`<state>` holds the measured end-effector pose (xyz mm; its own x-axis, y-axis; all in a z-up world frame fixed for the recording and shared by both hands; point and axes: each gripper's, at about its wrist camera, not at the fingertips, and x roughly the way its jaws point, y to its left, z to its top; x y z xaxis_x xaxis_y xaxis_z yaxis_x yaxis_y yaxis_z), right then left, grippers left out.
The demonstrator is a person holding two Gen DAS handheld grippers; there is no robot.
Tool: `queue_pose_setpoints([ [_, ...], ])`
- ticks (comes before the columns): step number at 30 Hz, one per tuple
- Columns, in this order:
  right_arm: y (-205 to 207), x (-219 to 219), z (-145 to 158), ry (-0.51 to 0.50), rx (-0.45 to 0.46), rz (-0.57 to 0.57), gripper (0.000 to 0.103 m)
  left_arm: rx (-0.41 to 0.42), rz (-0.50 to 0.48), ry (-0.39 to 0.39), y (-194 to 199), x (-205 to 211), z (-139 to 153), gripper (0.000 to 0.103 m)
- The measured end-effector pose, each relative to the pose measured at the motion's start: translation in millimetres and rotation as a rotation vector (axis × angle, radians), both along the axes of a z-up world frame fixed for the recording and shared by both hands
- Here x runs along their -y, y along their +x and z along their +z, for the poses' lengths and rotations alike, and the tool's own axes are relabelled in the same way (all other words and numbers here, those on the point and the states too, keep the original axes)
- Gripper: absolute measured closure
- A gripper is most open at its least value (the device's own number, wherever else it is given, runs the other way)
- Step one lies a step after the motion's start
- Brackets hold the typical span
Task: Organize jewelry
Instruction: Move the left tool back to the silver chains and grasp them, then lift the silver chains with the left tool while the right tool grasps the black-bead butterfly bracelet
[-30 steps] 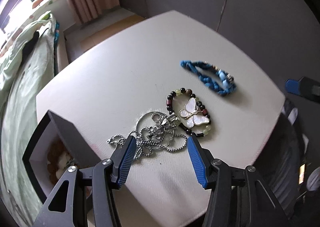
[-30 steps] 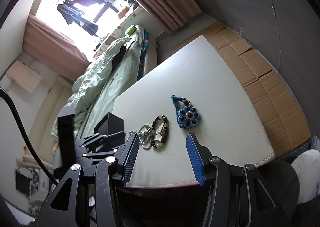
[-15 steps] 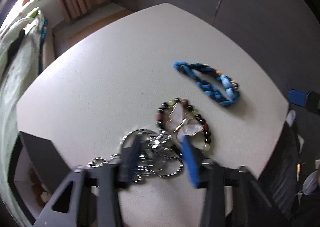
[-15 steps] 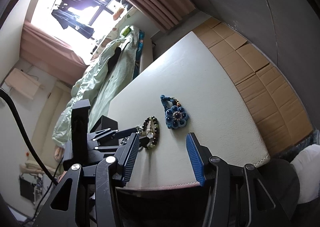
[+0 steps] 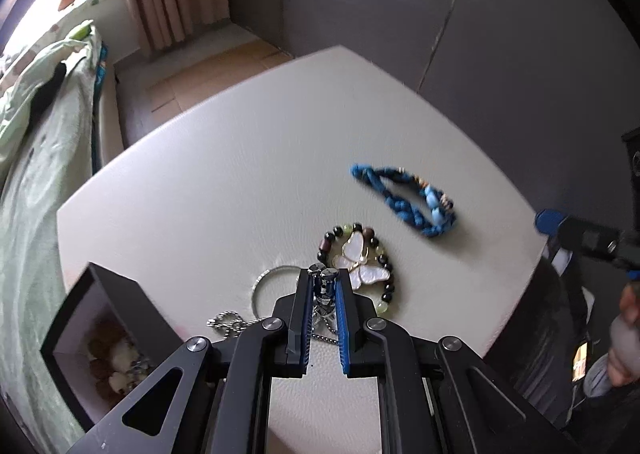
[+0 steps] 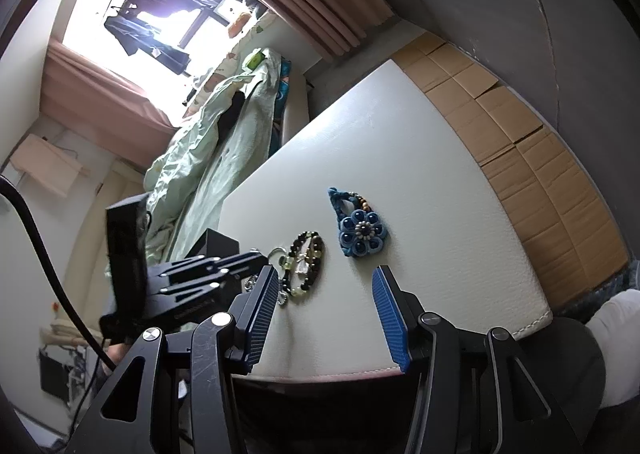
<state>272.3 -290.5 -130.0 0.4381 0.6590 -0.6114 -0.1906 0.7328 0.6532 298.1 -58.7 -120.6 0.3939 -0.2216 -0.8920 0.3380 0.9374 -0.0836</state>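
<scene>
My left gripper (image 5: 323,282) is shut on the silver keychain charm (image 5: 325,286); its ring (image 5: 266,286) and ball chain (image 5: 226,323) lie on the white table (image 5: 208,190). A beaded bracelet with a white butterfly (image 5: 360,264) lies just right of the fingertips. A blue braided bracelet (image 5: 404,194) lies farther right. The open black jewelry box (image 5: 100,338) stands at the left. My right gripper (image 6: 324,282) is open and empty above the table's near edge, short of the blue flower bracelet (image 6: 360,228) and the beaded bracelet (image 6: 306,262).
A bed with green bedding (image 5: 32,134) runs along the table's left side. Cardboard sheets (image 6: 540,174) cover the floor beyond the table. My left gripper's body (image 6: 188,286) shows at the left of the right wrist view.
My left gripper moved forward over the keychain and closed on its charm. My right gripper stayed open and shifted slightly.
</scene>
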Motion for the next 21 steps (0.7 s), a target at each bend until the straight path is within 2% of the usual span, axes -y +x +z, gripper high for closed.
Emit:
queue_pose_setpoints([
  [9, 2.8, -18.5, 0.2, 0.017, -0.008, 0.04, 0.053, 0.058, 0.049, -0.066, -0.8, -19.2, 35.5, 0.092],
  [19, 21.8, -61.5, -15.4, 0.001, -0.049, 0.119, 0.054, 0.121, 0.079, -0.095, -11.0, -33.5, 65.2, 0.092],
  [21, 27.9, -72.2, -21.8, -0.016, -0.067, 0.134, 0.059, 0.13, 0.084, -0.099, -11.8, -38.3, 68.5, 0.092],
])
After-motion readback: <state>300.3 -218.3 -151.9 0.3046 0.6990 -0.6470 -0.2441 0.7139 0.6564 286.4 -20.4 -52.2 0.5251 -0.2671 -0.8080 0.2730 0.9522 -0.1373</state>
